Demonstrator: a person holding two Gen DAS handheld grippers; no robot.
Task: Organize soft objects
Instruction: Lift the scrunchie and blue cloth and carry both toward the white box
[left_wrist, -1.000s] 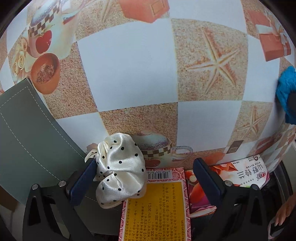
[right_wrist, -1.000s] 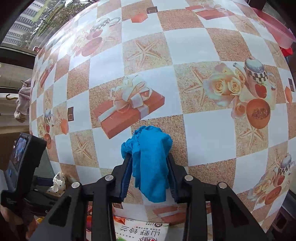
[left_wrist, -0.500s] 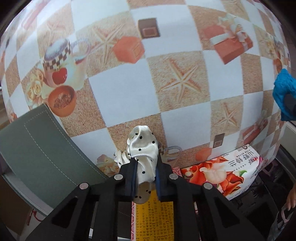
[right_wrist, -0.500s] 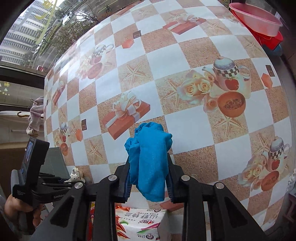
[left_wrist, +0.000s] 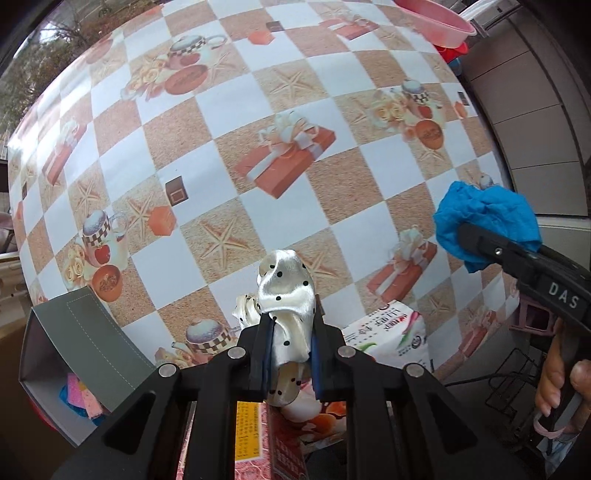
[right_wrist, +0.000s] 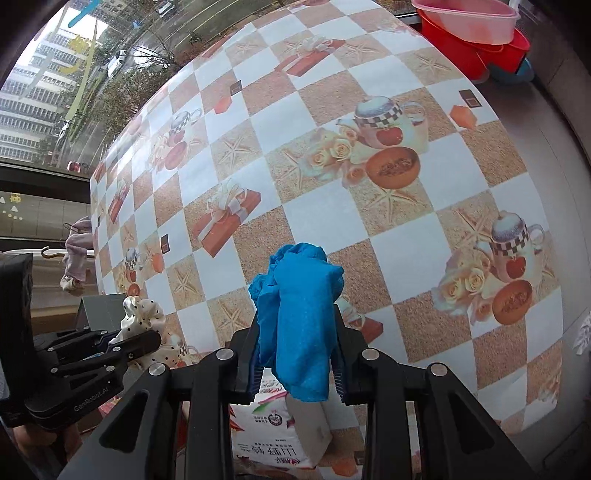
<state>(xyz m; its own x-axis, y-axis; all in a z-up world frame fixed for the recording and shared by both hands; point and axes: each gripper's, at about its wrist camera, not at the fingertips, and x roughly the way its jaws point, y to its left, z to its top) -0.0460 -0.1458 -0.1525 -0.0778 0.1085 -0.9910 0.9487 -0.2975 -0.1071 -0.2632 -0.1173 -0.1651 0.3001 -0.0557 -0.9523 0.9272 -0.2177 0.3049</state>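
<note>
My left gripper (left_wrist: 290, 332) is shut on a cream satin scrunchie with black dots (left_wrist: 286, 291) and holds it high above the table; it also shows at the left of the right wrist view (right_wrist: 142, 314). My right gripper (right_wrist: 297, 339) is shut on a crumpled blue cloth (right_wrist: 299, 314), also held above the table. In the left wrist view that blue cloth (left_wrist: 484, 221) and the right gripper show at the right edge. A grey open box (left_wrist: 77, 354) at lower left holds colourful soft items (left_wrist: 79, 397).
A table with a checked cloth of starfish, teapots and gift boxes (left_wrist: 258, 110) fills both views. A white snack bag (right_wrist: 280, 424) and a red-yellow packet (left_wrist: 255, 435) lie near its front edge. Red and pink basins (right_wrist: 476, 33) stand at the far right corner.
My left gripper closed on the scrunchie and lifted it off the table. Both grippers rose, so more of the table shows. The blue cloth stays gripped.
</note>
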